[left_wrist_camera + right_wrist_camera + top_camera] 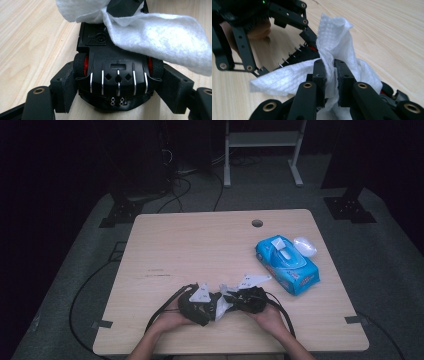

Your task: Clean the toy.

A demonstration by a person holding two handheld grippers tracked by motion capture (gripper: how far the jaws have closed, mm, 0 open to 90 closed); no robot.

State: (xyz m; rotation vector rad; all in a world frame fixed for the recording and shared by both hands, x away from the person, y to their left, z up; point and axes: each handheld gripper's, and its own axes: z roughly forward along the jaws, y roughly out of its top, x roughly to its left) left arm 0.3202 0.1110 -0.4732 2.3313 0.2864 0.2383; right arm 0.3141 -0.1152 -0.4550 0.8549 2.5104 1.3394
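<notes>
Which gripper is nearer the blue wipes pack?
Right. The right gripper, shut on a white wipe, sits just left of the wipes pack; the left gripper, holding the toy car, is farther left.

Your surface: light wooden table (200, 245) | cable hole (257, 223) at 1 o'clock | blue wipes pack (287, 265) at 3 o'clock, lying flat

Two hand-held black grippers, worked by a person with bare forearms.

The left gripper (197, 304) and the right gripper (248, 298) each carry a grey three-cornered plate on top and trail a black cable. Their black jaws are blocky links joined by brass-ringed pivots, with small screw holes along the side bars and dark padded faces on the fingertips (320, 75).
</notes>
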